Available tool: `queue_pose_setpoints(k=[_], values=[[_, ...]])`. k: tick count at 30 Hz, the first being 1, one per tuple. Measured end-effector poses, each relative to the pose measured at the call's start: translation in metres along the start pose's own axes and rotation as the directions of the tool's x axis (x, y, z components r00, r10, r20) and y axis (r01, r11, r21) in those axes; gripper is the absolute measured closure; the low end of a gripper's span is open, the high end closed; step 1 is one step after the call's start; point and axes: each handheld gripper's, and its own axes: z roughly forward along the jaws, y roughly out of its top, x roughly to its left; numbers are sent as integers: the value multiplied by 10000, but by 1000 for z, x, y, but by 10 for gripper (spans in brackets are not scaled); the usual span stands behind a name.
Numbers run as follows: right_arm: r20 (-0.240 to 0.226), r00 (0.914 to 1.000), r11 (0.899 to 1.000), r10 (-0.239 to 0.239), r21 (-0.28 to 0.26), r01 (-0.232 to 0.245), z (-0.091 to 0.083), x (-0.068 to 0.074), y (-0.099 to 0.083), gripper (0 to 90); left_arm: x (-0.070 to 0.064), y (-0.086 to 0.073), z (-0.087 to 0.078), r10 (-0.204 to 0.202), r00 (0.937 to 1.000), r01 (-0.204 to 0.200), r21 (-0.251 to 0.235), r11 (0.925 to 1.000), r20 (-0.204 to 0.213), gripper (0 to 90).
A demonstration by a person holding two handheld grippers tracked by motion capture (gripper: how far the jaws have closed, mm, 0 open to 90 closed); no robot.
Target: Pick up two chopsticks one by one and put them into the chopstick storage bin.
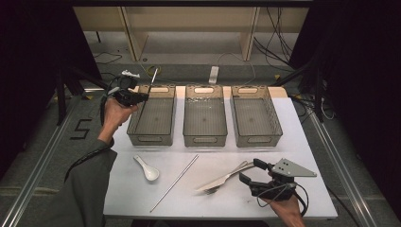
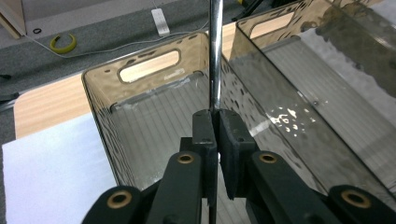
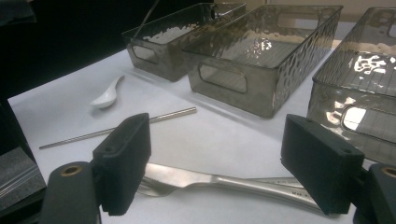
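Three smoky grey bins (image 1: 204,137) are showing a dimpled, ribbed texture mid-frame. The spoon (image 1: 147,168) at lower left is gleaming white, the chopstick (image 1: 174,182) silver, the table (image 1: 302,142) looking white, perhaps faintly bluish.

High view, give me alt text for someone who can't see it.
A person's left gripper holds a metal chopstick upright over the left of three clear bins on a white table. The open right gripper reaches for a knife and fork; a second chopstick and white spoon lie nearby.
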Motion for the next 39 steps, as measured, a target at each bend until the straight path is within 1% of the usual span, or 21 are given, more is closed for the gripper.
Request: queue_pose_setpoints(k=[5,7,9,10,13,15,16,17,19,20,21,23,24,26,28,30,33,35,37,38,39], values=[[-30,10000,10000,-36,-6,36,1,0,0,252,0,-5,7,152,9996,-149,156,9998,-220,850],[-29,10000,10000,-59,10,59,1,0,0,252,0,-7,9,180,9996,-175,237,9996,-214,850],[-35,10000,10000,-36,-7,36,1,0,0,252,-1,-9,11,152,9997,-148,186,9997,-205,852],[-33,10000,10000,-39,-7,39,1,0,0,252,0,-9,11,177,9996,-173,173,9997,-223,895],[-27,10000,10000,-58,14,58,0,0,0,252,0,-10,13,86,9998,-84,115,9999,-202,895],[-40,10000,10000,-39,19,39,0,0,0,252,0,-10,14,50,9998,-44,300,9995,-195,894],[-37,10000,10000,-66,15,66,0,0,0,252,1,-10,15,-28,9999,35,480,9988,-135,891],[-34,10000,10000,-63,13,63,0,0,0,252,1,-9,16,-151,9998,156,488,9987,-125,881],[-31,10000,10000,-42,23,42,0,0,0,252,1,-8,16,-404,9992,404,431,9983,-4,652],[-30,10000,10000,-29,29,29,0,0,0,252,1,-7,15,-511,9986,504,447,9977,157,560],[-27,10000,10000,-24,41,25,0,0,0,252,-1,-7,15,-522,9983,511,409,9979,262,513],[-28,10000,10000,-51,29,51,1,0,0,252,-4,-6,14,-435,9984,414,558,9976,363,442],[-30,10000,10000,-50,37,50,1,0,0,252,-5,-6,13,-419,9982,390,656,9971,433,420],[-35,10000,10000,-51,45,51,1,0,0,252,-7,-5,12,-557,9970,520,682,9963,528,379],[-33,10000,10000,-69,35,69,1,1,0,252,-9,-5,11,-589,9960,535,802,9953,671,343],[-34,10000,10000,-54,31,54,1,1,0,252,-11,-5,9,-581,9953,516,822,9953,777,323],[-31,10000,10000,-34,50,34,0,0,0,251,-15,-7,4,-713,9924,623,908,9939,1005,300],[-36,10000,10000,-30,39,30,0,0,0,251,-19,-9,0,-669,9913,560,973,9937,1130,289],[-33,10000,10000,-39,32,39,1,0,0,251,-23,-12,-6,-708,9884,575,998,9933,1347,282],[-30,10000,10000,-37,37,38,1,0,0,251,-25,-14,-8,-643,9884,501,1041,9933,1376,280],[-26,10000,10000,-21,39,21,1,0,0,251,-28,-16,-10,-636,9893,501,1043,9933,1312,279]])
